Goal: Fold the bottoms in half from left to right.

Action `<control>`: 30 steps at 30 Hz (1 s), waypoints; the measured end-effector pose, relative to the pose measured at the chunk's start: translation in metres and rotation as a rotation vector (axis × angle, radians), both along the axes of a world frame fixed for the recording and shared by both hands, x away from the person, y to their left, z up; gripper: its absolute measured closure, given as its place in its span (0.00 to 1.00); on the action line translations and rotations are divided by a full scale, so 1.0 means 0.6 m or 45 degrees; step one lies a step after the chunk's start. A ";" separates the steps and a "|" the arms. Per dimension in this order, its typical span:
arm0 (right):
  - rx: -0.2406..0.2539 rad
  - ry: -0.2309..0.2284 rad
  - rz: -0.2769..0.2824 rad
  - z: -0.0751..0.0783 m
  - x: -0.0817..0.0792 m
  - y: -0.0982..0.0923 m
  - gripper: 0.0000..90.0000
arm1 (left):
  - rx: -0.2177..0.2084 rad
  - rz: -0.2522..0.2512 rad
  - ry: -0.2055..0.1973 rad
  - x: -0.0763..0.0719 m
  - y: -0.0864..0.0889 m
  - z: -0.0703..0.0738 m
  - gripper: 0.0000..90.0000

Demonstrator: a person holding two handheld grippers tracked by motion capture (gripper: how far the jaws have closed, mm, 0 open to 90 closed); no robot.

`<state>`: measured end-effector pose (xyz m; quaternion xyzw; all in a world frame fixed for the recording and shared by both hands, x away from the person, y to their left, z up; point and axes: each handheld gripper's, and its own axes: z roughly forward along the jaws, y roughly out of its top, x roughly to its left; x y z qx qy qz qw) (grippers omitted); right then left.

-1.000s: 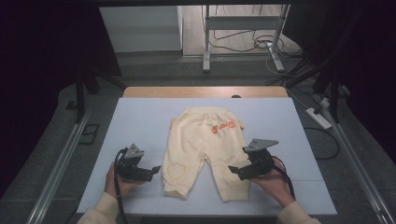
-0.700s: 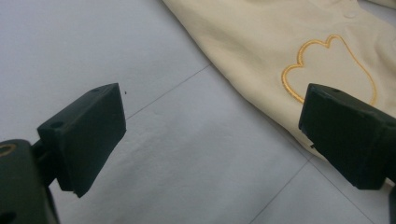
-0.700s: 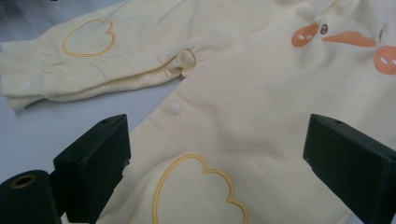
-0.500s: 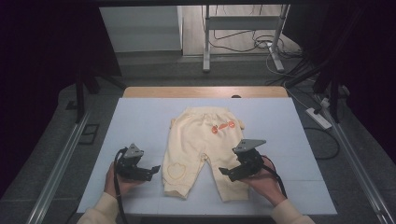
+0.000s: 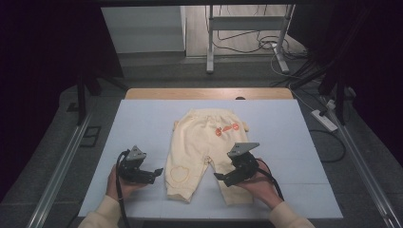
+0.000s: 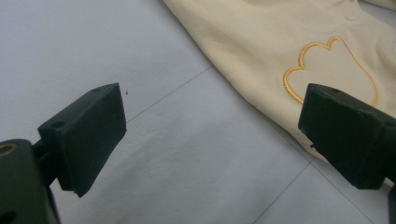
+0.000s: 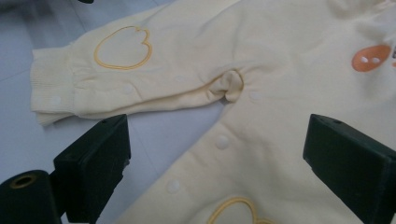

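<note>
we see a pair of small cream-yellow fleece baby trousers [image 5: 204,152] lying flat near the middle of the pale blue table cover [image 5: 142,123], waist away from us, legs toward us. an orange outlined heart shape [image 5: 179,174] sits on the left leg. our left gripper [image 5: 154,173] rests on the cover just beside that leg's outer edge, jaws spread wide and holding nothing. our right gripper [image 5: 219,176] hovers over the right leg near the crotch, jaws likewise wide apart and empty, with the fabric lying between them in the right gripper view.
</note>
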<state>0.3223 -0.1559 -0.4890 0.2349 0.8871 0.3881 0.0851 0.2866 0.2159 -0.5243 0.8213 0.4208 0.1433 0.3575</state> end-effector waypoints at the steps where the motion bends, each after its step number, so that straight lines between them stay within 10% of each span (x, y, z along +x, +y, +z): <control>1: 0.004 0.004 0.003 0.000 0.000 0.003 0.08 | 0.000 0.000 0.000 0.000 0.000 0.000 0.08; 30: -0.011 0.034 0.134 -0.009 -0.010 0.082 0.09 | 0.011 -0.004 0.007 0.003 -0.003 -0.002 0.08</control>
